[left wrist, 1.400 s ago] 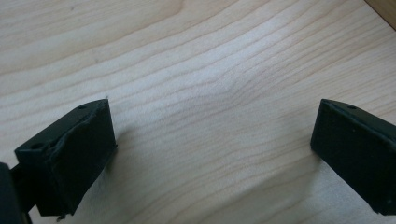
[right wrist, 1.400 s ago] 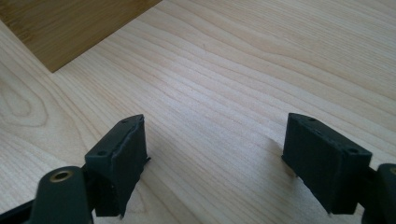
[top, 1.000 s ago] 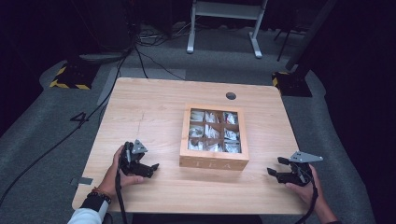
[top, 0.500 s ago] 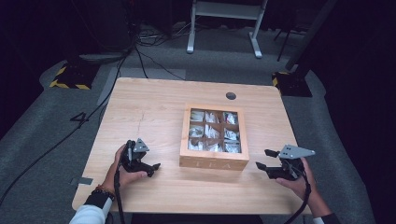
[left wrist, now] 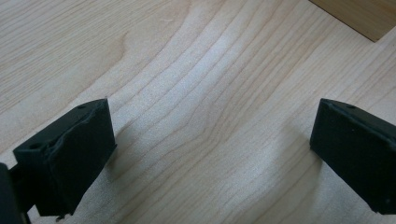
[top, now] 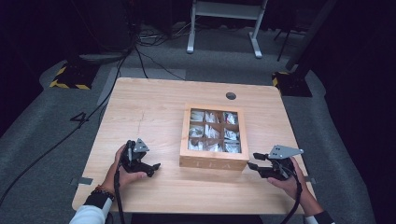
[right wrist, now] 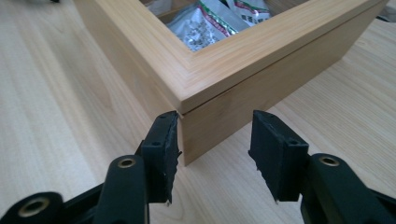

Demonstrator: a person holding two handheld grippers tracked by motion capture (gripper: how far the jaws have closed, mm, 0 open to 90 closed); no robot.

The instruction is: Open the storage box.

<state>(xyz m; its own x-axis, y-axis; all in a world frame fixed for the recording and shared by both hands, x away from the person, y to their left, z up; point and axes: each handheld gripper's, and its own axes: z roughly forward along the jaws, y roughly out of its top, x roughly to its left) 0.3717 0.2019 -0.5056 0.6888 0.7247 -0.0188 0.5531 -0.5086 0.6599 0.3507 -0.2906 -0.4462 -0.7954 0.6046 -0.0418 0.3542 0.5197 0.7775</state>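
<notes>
**A:** Closing in on the wooden tea box (top: 214, 161) at mid-table, we bring the right gripper (right wrist: 215, 140) to its near right corner, jaws apart w/ the corner sitting between them. One pad looks to touch or nearly touch the box's side; the other stands clear. Nothing clamped yet.

**B:** And the left gripper (top: 145, 166)?

**A:** Low over bare table (top: 154, 107), just left of the box front, jaws wide apart & holding nothing. In the left gripper view we see only a sliver of box edge (left wrist: 359, 16) at top right, so it's near but not touching.

**B:** So what's the step, as we read it?

**A:** Prob. opening the lid. In the right gripper view the seam (right wrist: 261, 88) betw. lid frame and base runs just above the jaw tips. Sachets (right wrist: 210, 21) show through the window, sorted in compartments.

**B:** How do we do it well?

**A:** We judge a corner is a poor grip: two faces meeting at an angle, pads would slip. Better we slide the right gripper along to a flat stretch of the lid's front edge, raise the tips to seam height, and catch the lid only, not the base.

**B:** Left's job?

**A:** Steady the base, we think. Press the box's left side or front so it doesn't skid or tip as the lid lifts. Lift slow, since we can't tell where the hinge is from here.
</notes>
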